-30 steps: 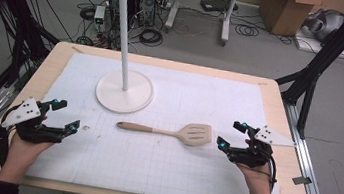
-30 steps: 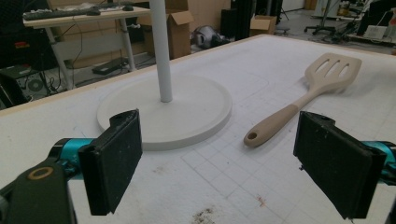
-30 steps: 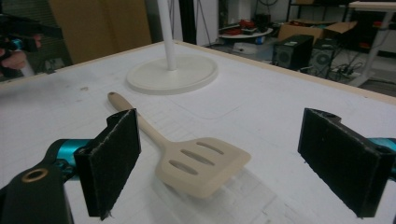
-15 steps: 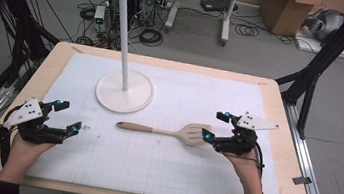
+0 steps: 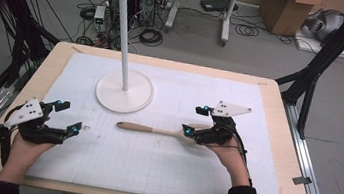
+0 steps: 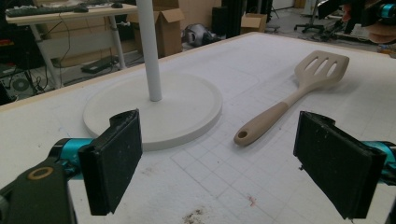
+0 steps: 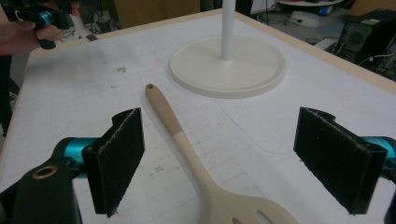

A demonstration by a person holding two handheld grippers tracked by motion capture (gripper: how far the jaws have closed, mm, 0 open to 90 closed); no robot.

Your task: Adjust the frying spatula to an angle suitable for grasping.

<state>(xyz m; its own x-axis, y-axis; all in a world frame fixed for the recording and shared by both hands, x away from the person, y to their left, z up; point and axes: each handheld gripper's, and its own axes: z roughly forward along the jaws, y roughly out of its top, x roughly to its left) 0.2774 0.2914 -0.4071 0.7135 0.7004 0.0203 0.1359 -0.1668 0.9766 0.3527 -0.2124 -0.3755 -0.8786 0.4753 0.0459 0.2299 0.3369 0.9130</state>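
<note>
1. The table is covered by a white gridded mat, on which everything rests.
2. The stand, a white pole on a round base, is set toward the far left of the mat; hooks are seen at its top in the high view.
3. The spatula is laid flat near the mat's middle, just in front of the base and apart from it, its handle pointed to the person's left and its slotted blade to the right.
4. The right gripper is held over the blade end with its jaws spread wide; in its own view the neck of the spatula is framed between the two pads, and nothing is gripped.
5. The left gripper is rested near the mat's left edge, also released, well apart from the handle.
6. Risks are judged as follows: the spatula lies flat, so a closing jaw could be driven into the mat or the thin blade pushed sideways rather than caught; a grip taken far out at the blade could let the long handle droop and swing; the stand could be knocked if the handle is swept toward it.
7. Against the earlier frames, the right gripper has been brought from the right of the blade to a place above it, while the left gripper, spatula and stand are unchanged.
</note>
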